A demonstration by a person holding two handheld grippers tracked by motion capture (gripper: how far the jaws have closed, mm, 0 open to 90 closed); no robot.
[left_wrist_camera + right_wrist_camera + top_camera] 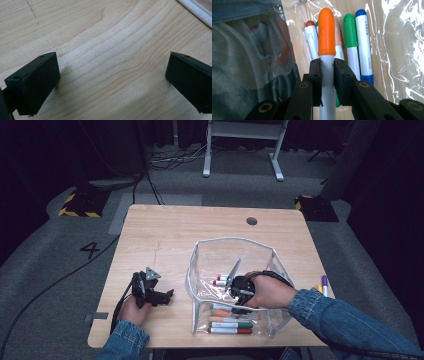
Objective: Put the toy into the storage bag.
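Table [165, 235]: clear pouch [235, 251], perhaps seven markers [231, 324].

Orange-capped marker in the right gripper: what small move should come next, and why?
Probably lower it a little further and open the fingers. The right gripper grips the orange-capped marker inside the clear pouch, just above the other markers lying on its bottom.

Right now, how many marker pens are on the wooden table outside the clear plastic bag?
2: a purple-capped marker pen and a yellow-capped marker pen beside it, at the right edge of the wooden table; the denim sleeve may hide more.
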